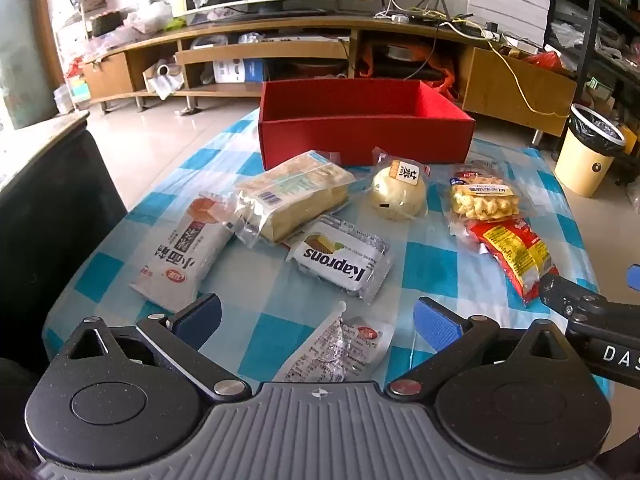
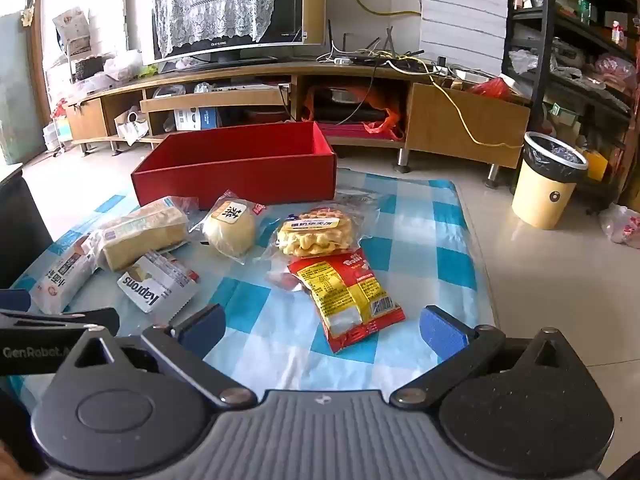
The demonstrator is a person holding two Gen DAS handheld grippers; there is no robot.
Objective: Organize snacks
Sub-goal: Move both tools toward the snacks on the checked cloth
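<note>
An empty red box (image 1: 362, 134) (image 2: 240, 170) stands at the far side of a blue-checked cloth (image 1: 434, 264). Before it lie several snacks: a white pouch (image 1: 184, 252), a cake loaf (image 1: 294, 196), a Kaprons wafer pack (image 1: 340, 258) (image 2: 158, 284), a round bun (image 1: 398, 192) (image 2: 230, 226), a waffle pack (image 1: 484, 196) (image 2: 316, 230), a red-yellow pack (image 1: 514, 254) (image 2: 348, 298) and a small clear packet (image 1: 340, 348). My left gripper (image 1: 316, 322) is open over the clear packet. My right gripper (image 2: 320, 328) is open around the near end of the red-yellow pack.
A TV cabinet (image 2: 280, 92) with a screen runs behind the table. A yellow bin (image 2: 546, 178) stands on the floor at the right, with shelves (image 2: 580, 40) behind it. A dark seat (image 1: 48, 216) is at the left.
</note>
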